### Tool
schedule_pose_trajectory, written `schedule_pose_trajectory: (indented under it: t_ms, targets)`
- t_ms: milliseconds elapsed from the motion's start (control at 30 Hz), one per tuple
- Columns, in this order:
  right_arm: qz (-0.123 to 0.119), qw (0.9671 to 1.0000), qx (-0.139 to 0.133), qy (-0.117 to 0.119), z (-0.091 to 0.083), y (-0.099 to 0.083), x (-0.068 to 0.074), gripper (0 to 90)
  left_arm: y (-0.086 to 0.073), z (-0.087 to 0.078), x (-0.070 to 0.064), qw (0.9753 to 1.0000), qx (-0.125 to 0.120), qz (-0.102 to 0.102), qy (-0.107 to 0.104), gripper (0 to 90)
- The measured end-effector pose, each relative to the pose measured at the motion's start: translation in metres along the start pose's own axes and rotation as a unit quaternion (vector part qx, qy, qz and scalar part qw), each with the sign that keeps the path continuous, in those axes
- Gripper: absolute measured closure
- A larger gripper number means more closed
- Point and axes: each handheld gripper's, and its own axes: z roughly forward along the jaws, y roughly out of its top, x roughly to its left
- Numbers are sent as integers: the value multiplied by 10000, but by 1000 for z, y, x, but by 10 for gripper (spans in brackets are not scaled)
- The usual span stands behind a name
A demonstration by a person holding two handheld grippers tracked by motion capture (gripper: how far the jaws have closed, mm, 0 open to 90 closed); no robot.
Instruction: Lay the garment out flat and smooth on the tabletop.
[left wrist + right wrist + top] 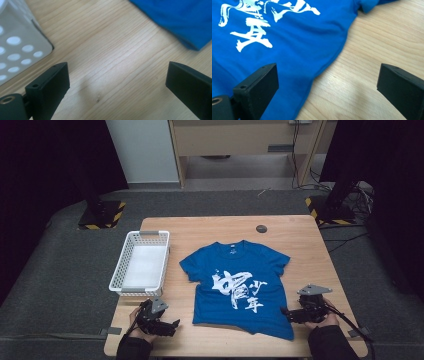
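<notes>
A blue T-shirt (237, 282) with a white print lies flat, front up, in the middle of the wooden table (300, 235). My left gripper (172, 325) rests near the front left of the table, open, with bare wood between its jaws and the shirt's lower corner (190, 30) a little beyond. My right gripper (286, 312) sits at the shirt's lower right side, open. In the right gripper view the shirt's side edge (329, 62) runs between the jaws, cloth under the left jaw and wood under the right. Both grippers (117, 82) (328, 85) hold nothing.
A white perforated basket (141, 262) stands at the table's left, its corner (22, 45) close to my left gripper. A small dark round object (261, 228) lies near the far edge. Dark floor and stands surround the table.
</notes>
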Motion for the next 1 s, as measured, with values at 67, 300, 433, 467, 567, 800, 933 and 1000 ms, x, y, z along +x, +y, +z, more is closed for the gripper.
schedule_pose_trajectory:
  t_ms: [67, 300, 433, 467, 567, 800, 933, 1000]
  targets:
    - [35, 10000, 12, -19, -2, -2, -2, 37, -3, -1, 3, 10000, 35, 10, 2, 45]
    - [198, 9998, -26, -62, -5, -9, -12, 25, -14, -3, 15, 9998, 174, -56, 90, 42]
    - [386, 9990, -168, -155, -3, -14, -19, 12, -19, -5, 22, 9997, 155, -141, 113, 40]
    - [404, 9988, -177, -189, -2, -16, -21, 12, -20, -5, 24, 9996, 166, -165, 126, 39]
    - [419, 9987, -163, -255, -1, -19, -26, 9, -24, -5, 29, 9994, 211, -226, 168, 39]
    - [450, 9984, -84, -341, 1, -25, -35, 8, -29, -6, 37, 9986, 200, -432, 211, 22]
    - [549, 9975, -123, -416, 0, -28, -42, 8, -30, -5, 39, 9982, 182, -534, 211, 18]
    - [605, 9971, -172, -434, -1, -30, -46, 8, -31, -4, 40, 9980, 164, -571, 196, 14]
